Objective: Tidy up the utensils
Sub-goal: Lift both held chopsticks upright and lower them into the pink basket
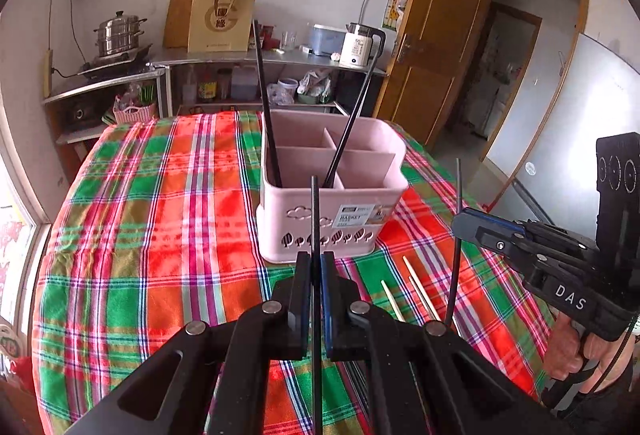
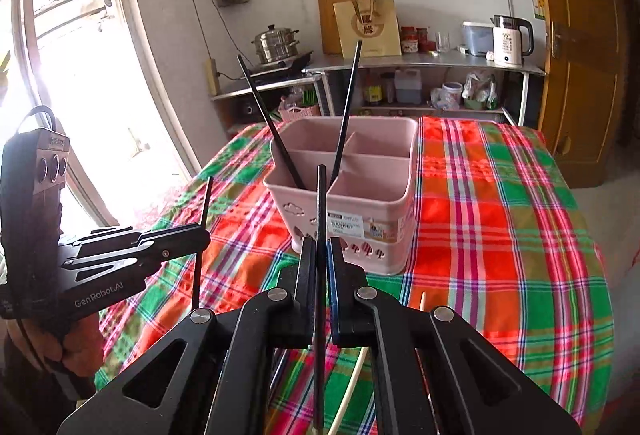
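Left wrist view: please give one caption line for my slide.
Left gripper holds a black chopstick before the pink basket.

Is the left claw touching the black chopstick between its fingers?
Touching. The left wrist view shows the left claw shut on a black chopstick, with both fingers pressed against it and no gap on either side.

Both wrist cameras sit just behind their own fingers, angled down across the table (image 1: 132, 235) from its near edge toward the far edge — left one leftward, right one beside it; both share the pink basket (image 1: 320, 231) mid-table.
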The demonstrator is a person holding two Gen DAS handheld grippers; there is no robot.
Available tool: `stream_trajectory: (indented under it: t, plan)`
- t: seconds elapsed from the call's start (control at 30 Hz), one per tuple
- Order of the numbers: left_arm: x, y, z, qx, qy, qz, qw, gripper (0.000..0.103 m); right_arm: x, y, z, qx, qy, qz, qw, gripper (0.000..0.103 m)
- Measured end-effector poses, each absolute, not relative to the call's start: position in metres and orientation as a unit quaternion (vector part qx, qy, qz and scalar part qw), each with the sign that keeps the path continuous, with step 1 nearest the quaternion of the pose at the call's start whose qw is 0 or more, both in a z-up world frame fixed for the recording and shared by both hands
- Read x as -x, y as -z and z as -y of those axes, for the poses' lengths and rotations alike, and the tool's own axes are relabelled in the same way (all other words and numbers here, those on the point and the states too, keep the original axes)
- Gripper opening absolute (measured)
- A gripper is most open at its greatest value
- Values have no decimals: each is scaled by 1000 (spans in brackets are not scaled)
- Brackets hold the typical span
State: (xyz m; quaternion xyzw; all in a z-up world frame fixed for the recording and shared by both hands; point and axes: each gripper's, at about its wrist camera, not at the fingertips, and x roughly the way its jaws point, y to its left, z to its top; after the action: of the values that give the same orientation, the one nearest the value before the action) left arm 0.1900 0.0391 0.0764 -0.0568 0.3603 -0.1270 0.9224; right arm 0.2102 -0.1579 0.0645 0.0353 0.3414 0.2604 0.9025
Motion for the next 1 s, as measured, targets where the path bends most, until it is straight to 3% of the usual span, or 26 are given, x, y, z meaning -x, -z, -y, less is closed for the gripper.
stream_trajectory:
  t: [1.0]
  plan:
    - [-181,-149,-45,58,145,-306,939,4,-198,-119,176,-35,-266,-266,926,5]
